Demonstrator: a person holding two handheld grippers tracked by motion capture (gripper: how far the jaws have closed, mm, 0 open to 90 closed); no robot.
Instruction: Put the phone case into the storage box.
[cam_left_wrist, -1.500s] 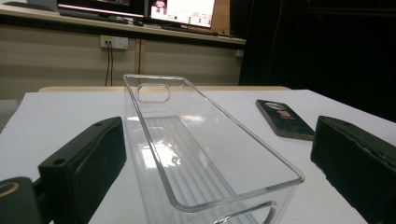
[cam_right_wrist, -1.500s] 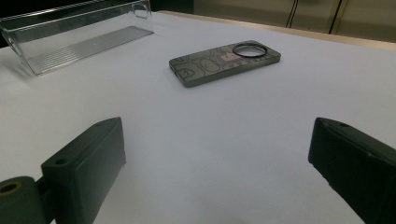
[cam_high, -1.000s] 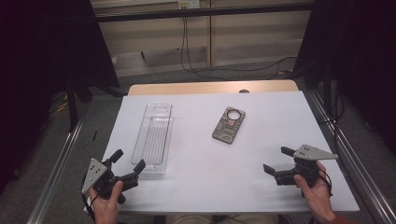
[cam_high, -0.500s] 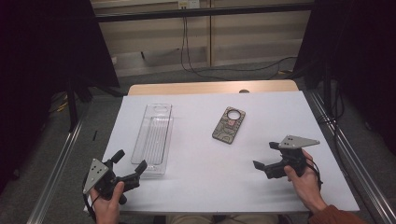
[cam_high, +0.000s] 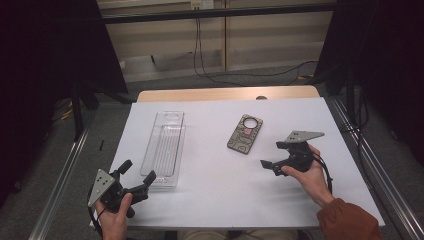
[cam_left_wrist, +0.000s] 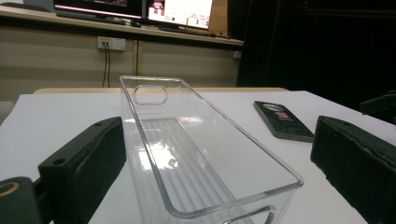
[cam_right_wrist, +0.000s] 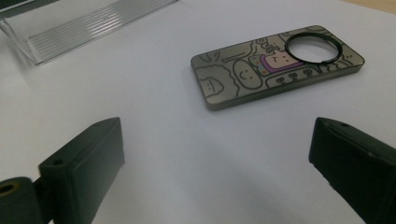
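A clear plastic tray (cam_high: 165, 147) lies lengthwise on the left half of the white table (cam_high: 215, 200). A grey phone case (cam_high: 245, 133) with cartoon drawings and a round camera ring lies flat right of centre. My left gripper (cam_high: 138, 170) is open at the tray's near end, jaws either side of that end. In the left gripper view the tray (cam_left_wrist: 196, 154) runs away between the jaws, and the phone case (cam_left_wrist: 282, 120) lies to the right. My right gripper (cam_high: 272, 154) is open just near-right of the case, apart from it. The right gripper view shows the case (cam_right_wrist: 275, 65) ahead of its spread jaws.
The table's far edge meets a wooden strip (cam_high: 225, 94). Metal rails (cam_high: 65, 170) run along both sides of the table. Cables hang on the back wall (cam_high: 200, 45). Bare white table surface lies between the tray and the case.
My right gripper has moved left and away from the person, toward the phone case. The left gripper, tray and case have stayed put.
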